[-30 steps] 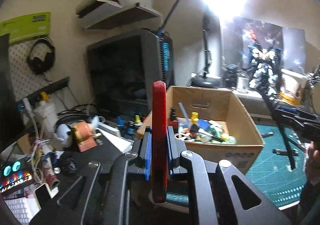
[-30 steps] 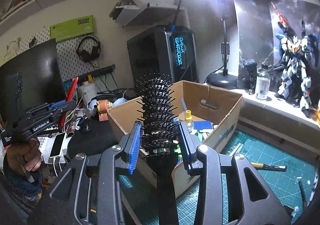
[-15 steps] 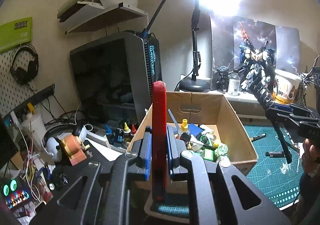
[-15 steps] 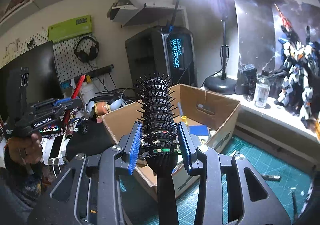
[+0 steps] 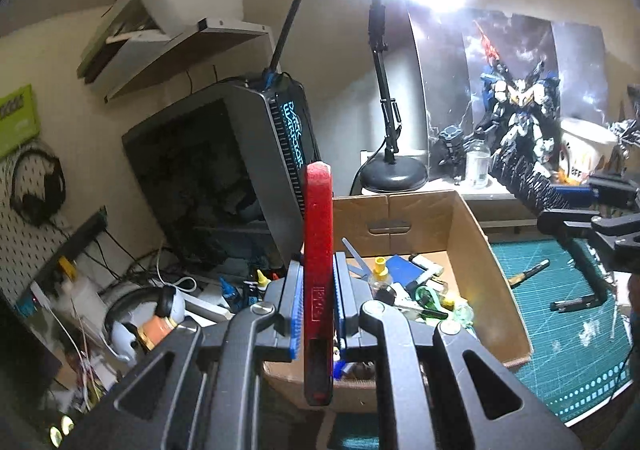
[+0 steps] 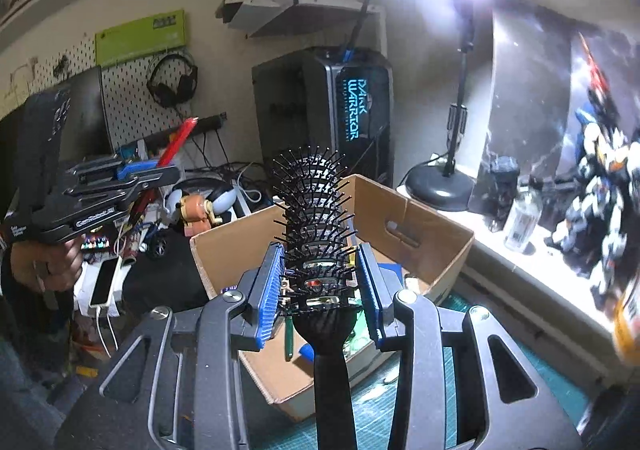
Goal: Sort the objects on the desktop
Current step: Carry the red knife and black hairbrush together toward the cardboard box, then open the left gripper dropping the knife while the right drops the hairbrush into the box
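My left gripper [image 5: 318, 304] is shut on a flat red bar-shaped object [image 5: 319, 234] that stands upright between its blue pads. My right gripper [image 6: 320, 286] is shut on a black vented hairbrush [image 6: 314, 209], bristles up and handle toward the camera. Both hang in front of and above an open cardboard box [image 5: 480, 250] [image 6: 436, 234] holding several small items, bottles and markers among them. In the right wrist view the left gripper [image 6: 152, 173] with its red object [image 6: 178, 139] is at the left, held by a hand [image 6: 48, 266]. The right gripper with the brush [image 5: 528, 177] shows at the left view's right edge.
A black PC case [image 5: 240, 177] stands behind the box, with a desk lamp [image 5: 394, 169], a glass bottle [image 5: 478, 161] and robot figures [image 5: 520, 121] on the ledge. Pens lie on the green cutting mat [image 5: 560, 310]. Cables, a phone [image 6: 104, 282] and a toy [image 6: 198, 215] clutter the left.
Both grippers have risen and drawn nearer the box, each keeping its object. The box interior shows more from above now; the left view has swung right, away from the pegboard.
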The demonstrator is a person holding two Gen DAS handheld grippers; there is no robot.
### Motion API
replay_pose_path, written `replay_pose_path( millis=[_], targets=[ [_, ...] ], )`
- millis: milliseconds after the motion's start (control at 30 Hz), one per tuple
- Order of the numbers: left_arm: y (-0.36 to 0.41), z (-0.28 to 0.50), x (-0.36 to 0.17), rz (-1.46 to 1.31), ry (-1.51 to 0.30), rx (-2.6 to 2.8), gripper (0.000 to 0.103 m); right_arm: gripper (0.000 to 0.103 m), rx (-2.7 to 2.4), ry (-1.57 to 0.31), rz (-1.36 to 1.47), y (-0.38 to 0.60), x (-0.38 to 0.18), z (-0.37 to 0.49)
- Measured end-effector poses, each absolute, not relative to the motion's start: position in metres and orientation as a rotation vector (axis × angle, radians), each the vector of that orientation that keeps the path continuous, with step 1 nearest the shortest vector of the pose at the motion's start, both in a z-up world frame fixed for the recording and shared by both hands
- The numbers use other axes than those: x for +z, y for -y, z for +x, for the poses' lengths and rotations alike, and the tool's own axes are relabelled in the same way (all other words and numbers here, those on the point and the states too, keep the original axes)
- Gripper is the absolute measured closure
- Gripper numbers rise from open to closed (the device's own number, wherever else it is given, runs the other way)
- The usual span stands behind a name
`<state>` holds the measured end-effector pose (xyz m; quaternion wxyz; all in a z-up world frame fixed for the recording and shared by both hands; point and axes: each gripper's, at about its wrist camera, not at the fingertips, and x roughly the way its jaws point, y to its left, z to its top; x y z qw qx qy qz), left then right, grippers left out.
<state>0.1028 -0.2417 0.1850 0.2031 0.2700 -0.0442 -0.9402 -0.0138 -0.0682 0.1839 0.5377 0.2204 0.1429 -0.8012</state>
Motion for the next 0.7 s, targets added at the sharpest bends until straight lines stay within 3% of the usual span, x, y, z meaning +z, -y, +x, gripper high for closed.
replay_pose_path(
  millis=[367,700],
  targets=[
    [0.265,0.023,0.191,1.007,0.123,-2.678,0.090,0.069,-1.918,-0.507,0.529,0.124,0.210,-0.049],
    [0.290,-0.049,0.163,1.212,0.032,-2.600,0.090,0.069,-1.904,-0.606,0.651,0.186,0.193,-0.105]
  ],
)
